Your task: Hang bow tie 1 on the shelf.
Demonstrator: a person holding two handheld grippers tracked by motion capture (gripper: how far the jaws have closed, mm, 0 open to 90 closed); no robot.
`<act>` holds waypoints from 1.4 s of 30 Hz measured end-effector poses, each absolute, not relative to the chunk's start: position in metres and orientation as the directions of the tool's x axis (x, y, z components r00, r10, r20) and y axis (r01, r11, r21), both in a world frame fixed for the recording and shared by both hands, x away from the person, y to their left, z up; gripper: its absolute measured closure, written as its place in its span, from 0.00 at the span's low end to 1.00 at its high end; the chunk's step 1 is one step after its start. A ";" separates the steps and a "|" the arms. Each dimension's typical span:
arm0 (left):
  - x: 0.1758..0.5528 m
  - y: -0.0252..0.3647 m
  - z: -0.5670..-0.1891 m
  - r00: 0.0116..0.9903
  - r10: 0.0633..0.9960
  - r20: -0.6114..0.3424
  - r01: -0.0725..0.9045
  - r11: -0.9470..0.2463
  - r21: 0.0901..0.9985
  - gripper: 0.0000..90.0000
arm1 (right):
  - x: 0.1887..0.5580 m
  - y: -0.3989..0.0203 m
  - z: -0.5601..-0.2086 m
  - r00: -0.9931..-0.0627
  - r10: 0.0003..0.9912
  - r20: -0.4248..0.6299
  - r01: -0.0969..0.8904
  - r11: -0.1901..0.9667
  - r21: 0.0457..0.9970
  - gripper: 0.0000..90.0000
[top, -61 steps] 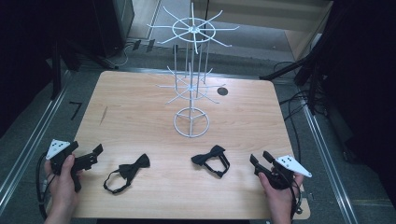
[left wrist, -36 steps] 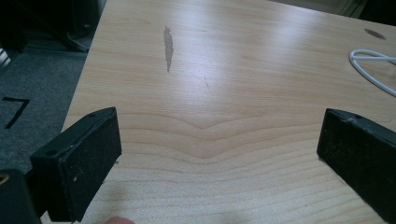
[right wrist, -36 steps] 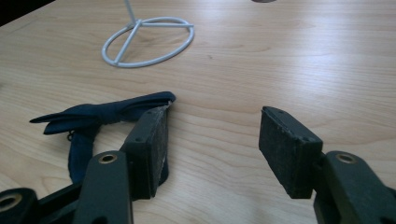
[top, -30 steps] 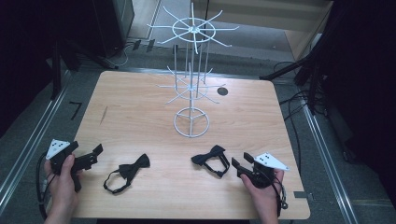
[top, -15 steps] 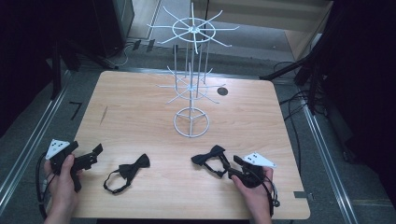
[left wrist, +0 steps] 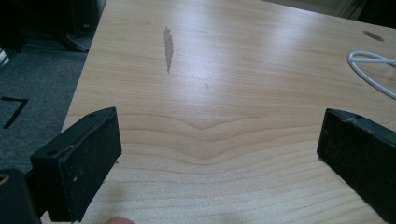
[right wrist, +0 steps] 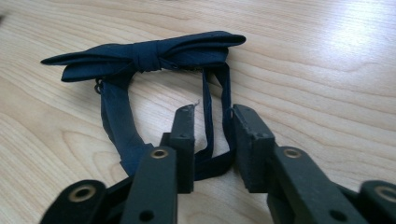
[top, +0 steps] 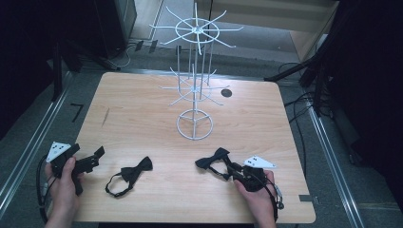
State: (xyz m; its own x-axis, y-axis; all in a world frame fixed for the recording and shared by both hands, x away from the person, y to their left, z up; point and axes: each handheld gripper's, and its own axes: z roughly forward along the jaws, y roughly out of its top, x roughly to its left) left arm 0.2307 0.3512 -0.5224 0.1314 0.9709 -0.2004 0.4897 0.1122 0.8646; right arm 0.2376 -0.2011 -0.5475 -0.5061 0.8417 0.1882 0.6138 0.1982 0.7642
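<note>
The right hand-held gripper [right wrist: 210, 119] sat near the front-right corner of the pale wooden surface [top: 142, 99]; its jaws had just been closing, w/ the strap of the dark navy fabric bow tie [right wrist: 144, 58] between them, a gap left on either side, pads not yet pressing; bow lay flat just ahead; the left hand-held gripper [left wrist: 215, 154] rested by the front-left corner, jaws wide apart, nothing between; a second black bow tie [top: 130, 175] lay near the front edge; a white wire display stand [top: 194, 76] stood mid-surface.

Navy bow tie [right wrist: 144, 58], white wire stand [top: 195, 85]

Lab: bare table [top: 142, 104], aluminium rails [top: 28, 156], cables [top: 299, 102].
</note>
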 end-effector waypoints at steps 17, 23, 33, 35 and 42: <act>0.231 0.351 -0.522 0.134 0.970 -0.204 0.491 0.114 0.864 0.00 | 0.233 -0.203 -0.541 -0.490 0.866 0.098 0.562 0.228 0.795 1.00; 0.231 0.351 -0.522 0.134 0.970 -0.203 0.490 0.113 0.865 0.00 | 0.229 -0.202 -0.532 -0.489 0.871 0.057 0.508 0.231 0.829 1.00; 0.231 0.350 -0.522 0.135 0.969 -0.205 0.487 0.115 0.866 0.00 | 0.222 -0.203 -0.516 -0.485 0.874 0.012 0.412 0.216 0.885 1.00; 0.231 0.350 -0.523 0.136 0.969 -0.204 0.487 0.114 0.866 0.00 | 0.221 -0.203 -0.512 -0.484 0.875 0.008 0.396 0.211 0.894 1.00; 0.230 0.349 -0.522 0.143 0.969 -0.201 0.488 0.108 0.866 0.00 | 0.221 -0.202 -0.498 -0.487 0.873 -0.007 0.346 0.201 0.916 1.00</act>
State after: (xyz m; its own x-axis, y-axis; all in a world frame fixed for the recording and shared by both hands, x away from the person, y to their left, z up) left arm 0.2305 0.3493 -0.5225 0.1427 0.9691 -0.2013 0.4878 0.1081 0.8662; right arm 0.2212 -0.2020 -0.4975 -0.4870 0.8734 -0.0071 0.3464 0.2006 0.9164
